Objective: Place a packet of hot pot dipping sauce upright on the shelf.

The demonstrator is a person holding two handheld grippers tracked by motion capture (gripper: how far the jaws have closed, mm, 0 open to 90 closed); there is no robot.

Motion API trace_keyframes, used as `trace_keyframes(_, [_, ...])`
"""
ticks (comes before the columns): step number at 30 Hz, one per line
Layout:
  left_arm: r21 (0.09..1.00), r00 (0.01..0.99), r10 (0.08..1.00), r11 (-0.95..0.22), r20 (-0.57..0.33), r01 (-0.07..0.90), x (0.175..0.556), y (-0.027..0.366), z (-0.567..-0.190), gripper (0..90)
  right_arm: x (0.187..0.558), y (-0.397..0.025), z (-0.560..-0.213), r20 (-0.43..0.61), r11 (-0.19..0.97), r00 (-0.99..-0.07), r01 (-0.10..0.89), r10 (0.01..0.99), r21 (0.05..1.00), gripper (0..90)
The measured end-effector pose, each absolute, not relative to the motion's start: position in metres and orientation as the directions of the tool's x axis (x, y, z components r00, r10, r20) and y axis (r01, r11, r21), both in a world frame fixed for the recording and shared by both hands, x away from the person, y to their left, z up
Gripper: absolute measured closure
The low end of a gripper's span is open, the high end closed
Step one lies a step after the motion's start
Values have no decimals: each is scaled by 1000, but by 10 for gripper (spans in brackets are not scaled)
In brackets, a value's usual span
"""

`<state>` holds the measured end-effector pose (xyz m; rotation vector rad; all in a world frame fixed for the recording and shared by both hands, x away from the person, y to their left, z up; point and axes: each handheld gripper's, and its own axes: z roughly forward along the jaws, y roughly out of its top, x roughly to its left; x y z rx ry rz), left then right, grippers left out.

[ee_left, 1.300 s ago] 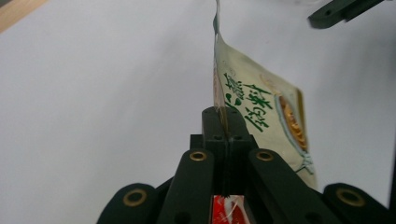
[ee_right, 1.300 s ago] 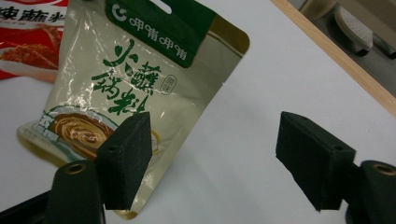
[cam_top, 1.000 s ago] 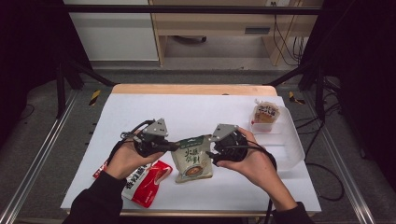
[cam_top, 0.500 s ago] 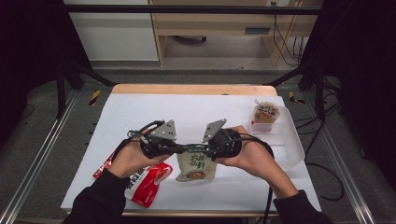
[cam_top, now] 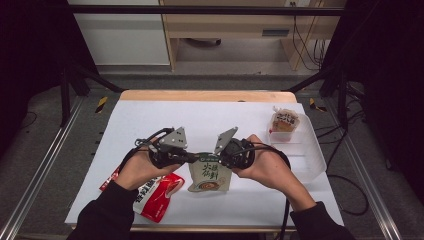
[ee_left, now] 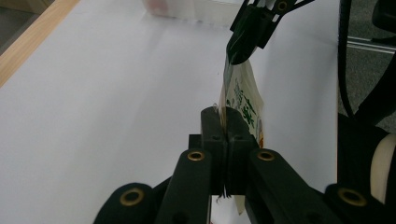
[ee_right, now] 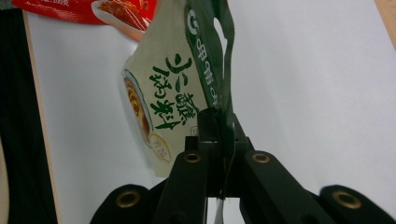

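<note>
Two of my grippers pinch one pouch (cam_top: 210,172) above the table's (cam_top: 150,120) near edge: left gripper (cam_top: 194,158) and right gripper (cam_top: 223,160) pressed tight on its top corners. My right gripper view catches a red packet (ee_right: 88,10) behind.

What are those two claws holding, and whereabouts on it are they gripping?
Both grip one green-and-cream food pouch by its green top edge: the left claw at one top corner, the right claw at the other, jaws shut on it.
</note>
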<state>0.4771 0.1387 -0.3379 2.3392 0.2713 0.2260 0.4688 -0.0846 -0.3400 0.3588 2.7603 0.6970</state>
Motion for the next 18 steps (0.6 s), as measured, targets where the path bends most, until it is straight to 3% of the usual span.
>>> trace_keyframes(2, [724, 959, 273, -676, 75, 136, 477, 141, -339, 841, 470, -83, -338, -189, 855, -936, 173, 297, 488, 900])
trace_keyframes(5, [752, 943, 325, -638, 72, 162, 476, 148, -338, 643, 471, -81, -334, -199, 865, -936, 168, 291, 473, 900])
trace_keyframes(9, [778, 926, 370, -604, 79, 175, 472, 162, -341, 473, 476, -79, -328, -217, 874, -935, 153, 279, 462, 900])
trace_keyframes(13, [774, 891, 445, -594, 88, 220, 469, 184, -356, 325, 483, -80, -321, -224, 873, -932, 155, 285, 463, 900])
trace_keyframes(18, [763, 843, 532, -577, 80, 292, 468, 209, -380, 204, 490, -84, -311, -233, 868, -926, 160, 297, 470, 900])
